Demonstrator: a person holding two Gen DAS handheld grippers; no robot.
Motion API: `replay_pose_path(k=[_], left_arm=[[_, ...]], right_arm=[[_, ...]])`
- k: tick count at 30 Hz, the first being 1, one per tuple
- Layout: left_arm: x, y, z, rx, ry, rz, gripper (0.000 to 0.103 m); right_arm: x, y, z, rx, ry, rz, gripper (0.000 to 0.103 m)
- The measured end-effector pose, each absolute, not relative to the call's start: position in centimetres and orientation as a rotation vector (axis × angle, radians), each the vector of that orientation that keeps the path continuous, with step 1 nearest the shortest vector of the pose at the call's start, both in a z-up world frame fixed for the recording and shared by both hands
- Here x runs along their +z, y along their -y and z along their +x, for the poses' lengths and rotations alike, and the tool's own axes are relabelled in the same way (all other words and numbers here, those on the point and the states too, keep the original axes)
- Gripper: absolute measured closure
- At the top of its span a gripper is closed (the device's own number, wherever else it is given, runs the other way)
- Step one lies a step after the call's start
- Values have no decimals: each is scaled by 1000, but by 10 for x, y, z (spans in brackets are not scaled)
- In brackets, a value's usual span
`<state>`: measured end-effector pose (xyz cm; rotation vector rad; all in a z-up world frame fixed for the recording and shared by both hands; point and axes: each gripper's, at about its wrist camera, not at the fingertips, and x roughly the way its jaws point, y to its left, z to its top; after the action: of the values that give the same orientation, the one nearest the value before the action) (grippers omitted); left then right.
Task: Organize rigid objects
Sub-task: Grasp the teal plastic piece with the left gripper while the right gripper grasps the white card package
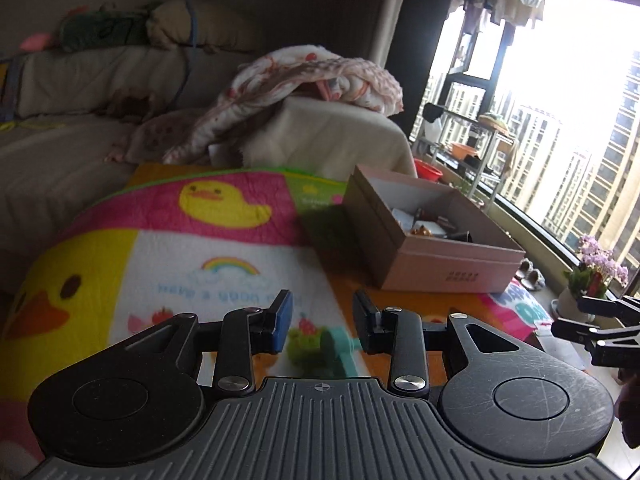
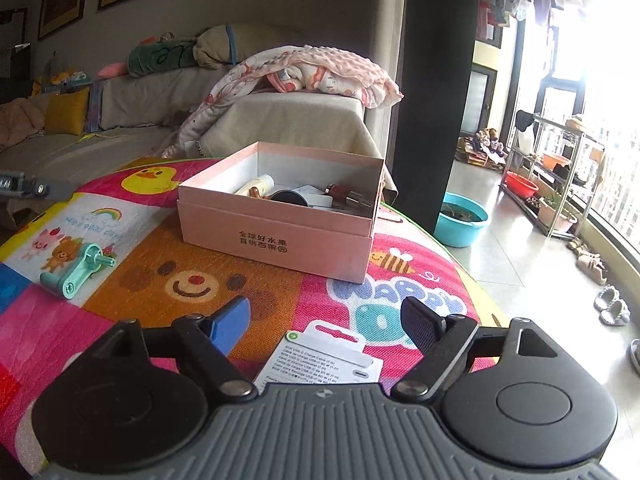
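Observation:
A pink cardboard box (image 2: 280, 232) stands on the colourful cartoon mat (image 2: 224, 280) and holds several small items, among them a cream tube (image 2: 256, 185) and a brown bottle (image 2: 344, 194). The box also shows in the left wrist view (image 1: 440, 268). A teal plastic crank handle (image 2: 82, 270) lies on the mat to the left; in the left wrist view the handle (image 1: 340, 350) lies just beyond my left gripper (image 1: 322, 326), which is open and empty. My right gripper (image 2: 324, 320) is open and empty above a white cable package card (image 2: 324, 360).
A sofa (image 2: 140, 92) with a pink blanket (image 2: 312, 68) lies behind the mat. On the floor to the right are a blue basin (image 2: 460, 220), a metal rack (image 2: 560, 176) and small shoes (image 2: 612, 308). A flower pot (image 1: 592, 280) stands by the window.

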<state>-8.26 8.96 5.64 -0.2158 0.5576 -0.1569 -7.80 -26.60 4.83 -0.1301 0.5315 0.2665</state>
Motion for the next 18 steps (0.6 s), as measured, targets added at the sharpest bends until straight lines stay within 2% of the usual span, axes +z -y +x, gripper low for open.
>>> replay_pose_path(k=[18], left_arm=[[15,-24,-63,-197,-684,-13,64]], right_arm=[[26,236,-87,269,-567,-235,20]])
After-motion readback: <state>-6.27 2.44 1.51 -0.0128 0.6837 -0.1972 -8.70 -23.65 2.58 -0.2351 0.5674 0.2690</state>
